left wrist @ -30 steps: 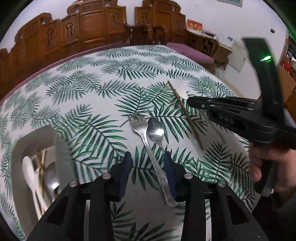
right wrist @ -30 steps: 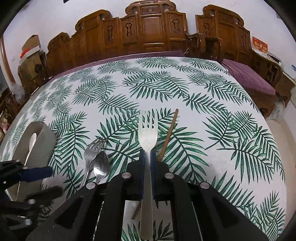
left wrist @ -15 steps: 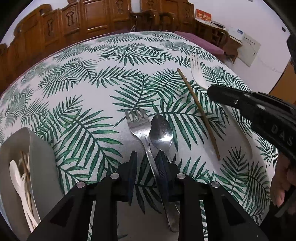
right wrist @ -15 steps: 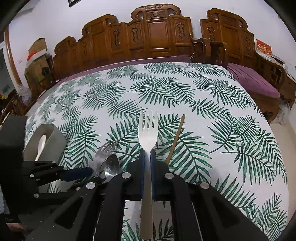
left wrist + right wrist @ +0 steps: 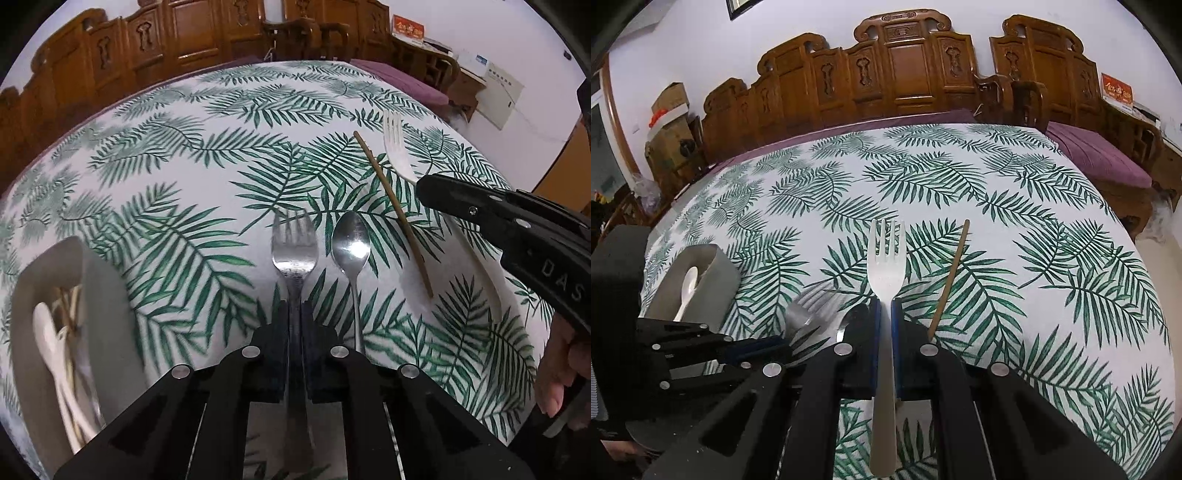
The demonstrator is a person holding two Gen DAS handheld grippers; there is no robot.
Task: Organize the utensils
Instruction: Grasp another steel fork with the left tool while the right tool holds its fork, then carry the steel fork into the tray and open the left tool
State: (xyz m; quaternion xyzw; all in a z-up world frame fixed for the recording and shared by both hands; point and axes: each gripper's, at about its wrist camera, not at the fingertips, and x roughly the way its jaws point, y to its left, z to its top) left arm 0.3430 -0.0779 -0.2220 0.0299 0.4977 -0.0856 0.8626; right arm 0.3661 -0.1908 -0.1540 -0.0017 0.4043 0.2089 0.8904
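Observation:
My left gripper (image 5: 294,314) is shut on the handle of a metal fork (image 5: 294,247), whose head points away over the leaf-print tablecloth. A metal spoon (image 5: 351,245) lies just right of it on the cloth. My right gripper (image 5: 885,314) is shut on a white plastic fork (image 5: 886,258) and holds it above the table. In the left wrist view the white fork (image 5: 397,151) and the right gripper's body (image 5: 517,221) show at the right. A brown chopstick (image 5: 393,210) lies between them; it also shows in the right wrist view (image 5: 951,277).
A grey utensil holder (image 5: 103,295) with a white spoon (image 5: 48,332) and chopsticks stands at the left; it also shows in the right wrist view (image 5: 716,273). Carved wooden chairs (image 5: 905,74) line the table's far side. The table edge drops off at the right.
My left gripper has moved forward over the metal fork's handle and closed on it. My right gripper keeps the white fork, raised slightly.

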